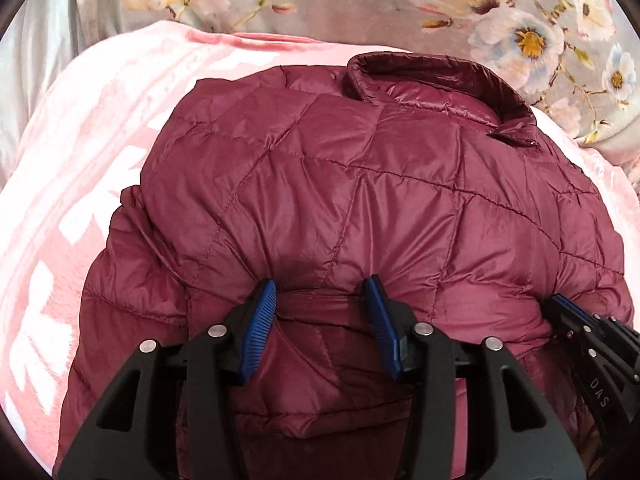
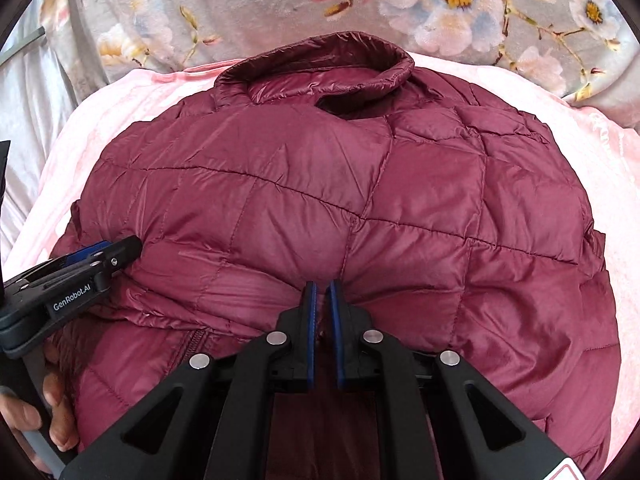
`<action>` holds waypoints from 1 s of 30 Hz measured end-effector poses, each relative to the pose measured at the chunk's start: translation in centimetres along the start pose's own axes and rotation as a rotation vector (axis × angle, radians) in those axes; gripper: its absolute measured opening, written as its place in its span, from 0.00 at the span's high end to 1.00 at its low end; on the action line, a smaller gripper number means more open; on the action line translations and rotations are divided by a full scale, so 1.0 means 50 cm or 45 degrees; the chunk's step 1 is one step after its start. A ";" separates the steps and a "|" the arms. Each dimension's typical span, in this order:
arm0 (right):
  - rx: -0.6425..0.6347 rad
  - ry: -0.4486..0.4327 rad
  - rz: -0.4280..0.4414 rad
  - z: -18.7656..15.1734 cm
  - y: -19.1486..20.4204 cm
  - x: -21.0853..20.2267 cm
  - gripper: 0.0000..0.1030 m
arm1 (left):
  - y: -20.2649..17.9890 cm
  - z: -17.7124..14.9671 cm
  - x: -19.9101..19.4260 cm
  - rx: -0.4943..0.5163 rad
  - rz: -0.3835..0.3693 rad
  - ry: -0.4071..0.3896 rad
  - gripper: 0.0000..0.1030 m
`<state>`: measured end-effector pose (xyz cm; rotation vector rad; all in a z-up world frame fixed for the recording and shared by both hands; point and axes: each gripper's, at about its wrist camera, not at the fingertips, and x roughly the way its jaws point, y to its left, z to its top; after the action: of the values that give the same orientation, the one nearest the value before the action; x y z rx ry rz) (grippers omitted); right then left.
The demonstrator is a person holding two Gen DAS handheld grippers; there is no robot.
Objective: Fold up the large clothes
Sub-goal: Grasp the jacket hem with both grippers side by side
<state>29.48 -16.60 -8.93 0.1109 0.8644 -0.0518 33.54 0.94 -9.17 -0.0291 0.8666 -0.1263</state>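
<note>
My right gripper clamps jacket hem; left gripper apart, unclamped — puffy fold prob springs back.

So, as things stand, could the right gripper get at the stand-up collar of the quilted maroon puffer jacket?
Probably yes, but not right away. The right gripper is shut on a fold of the jacket at its near edge. The collar lies uncovered at the far side, with nothing in between; the gripper would need to let go first.
</note>
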 end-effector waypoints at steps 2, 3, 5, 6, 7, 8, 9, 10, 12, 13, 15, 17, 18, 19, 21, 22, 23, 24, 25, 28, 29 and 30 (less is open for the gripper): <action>-0.010 -0.005 -0.013 -0.001 0.003 0.001 0.92 | -0.001 -0.002 -0.002 0.004 0.005 -0.010 0.56; -0.012 -0.006 -0.016 -0.001 0.003 0.002 0.92 | -0.001 -0.003 -0.003 0.005 0.006 -0.013 0.56; -0.009 -0.006 -0.012 0.000 0.002 0.001 0.92 | -0.002 -0.004 -0.004 0.009 0.011 -0.017 0.56; -0.005 -0.006 -0.009 0.001 0.001 0.001 0.92 | -0.003 -0.002 -0.002 0.012 0.016 -0.018 0.56; 0.000 -0.006 -0.005 0.001 0.001 0.001 0.92 | -0.004 -0.002 -0.002 0.016 0.021 -0.019 0.56; 0.003 -0.006 -0.002 0.001 -0.001 0.001 0.92 | -0.006 -0.004 -0.003 0.021 0.028 -0.020 0.56; 0.004 -0.006 -0.002 0.001 0.000 0.002 0.92 | -0.008 -0.004 -0.003 0.026 0.035 -0.020 0.56; 0.001 -0.006 -0.004 0.001 -0.001 0.002 0.92 | -0.009 -0.004 -0.003 0.029 0.039 -0.021 0.56; -0.003 -0.007 -0.009 0.001 -0.001 0.002 0.92 | -0.011 -0.004 -0.003 0.035 0.048 -0.022 0.56; -0.004 -0.007 -0.011 0.001 -0.001 0.002 0.92 | -0.012 -0.004 -0.003 0.037 0.052 -0.022 0.56; 0.002 -0.008 -0.005 0.001 -0.003 0.003 0.92 | -0.015 -0.004 -0.003 0.043 0.061 -0.024 0.56; 0.004 -0.008 -0.007 0.001 -0.002 0.002 0.93 | -0.016 -0.004 -0.002 0.047 0.069 -0.024 0.56; 0.003 -0.008 -0.010 0.001 -0.001 0.003 0.93 | -0.017 -0.004 -0.002 0.049 0.072 -0.024 0.56; 0.003 -0.008 -0.012 0.001 0.000 0.003 0.93 | -0.018 -0.004 -0.002 0.050 0.075 -0.024 0.56; 0.002 -0.008 -0.013 0.002 0.000 0.003 0.93 | -0.018 -0.004 -0.003 0.048 0.074 -0.024 0.56; 0.002 -0.007 -0.012 0.002 0.000 0.003 0.93 | -0.015 -0.003 -0.005 0.038 0.062 -0.028 0.56; 0.009 -0.009 -0.003 0.003 -0.002 0.001 0.94 | -0.007 -0.001 -0.009 0.014 0.032 -0.032 0.56; 0.027 -0.019 0.013 0.003 -0.008 -0.007 0.94 | 0.002 0.002 -0.013 -0.013 0.004 -0.031 0.56; 0.041 -0.028 0.010 0.004 -0.013 -0.020 0.94 | 0.018 0.010 -0.020 -0.047 -0.021 -0.023 0.56; 0.052 -0.126 -0.069 0.013 -0.039 -0.085 0.94 | 0.071 0.053 -0.055 -0.091 0.049 -0.059 0.55; 0.061 -0.140 -0.118 0.017 -0.052 -0.096 0.94 | 0.093 0.069 -0.062 -0.119 0.101 -0.072 0.51; 0.073 -0.128 -0.134 0.020 -0.063 -0.096 0.94 | 0.118 0.084 -0.060 -0.159 0.153 -0.065 0.47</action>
<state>26.83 -19.84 -4.85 0.1154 0.7680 -0.1789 35.40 7.04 -4.66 -0.0964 0.8222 0.0406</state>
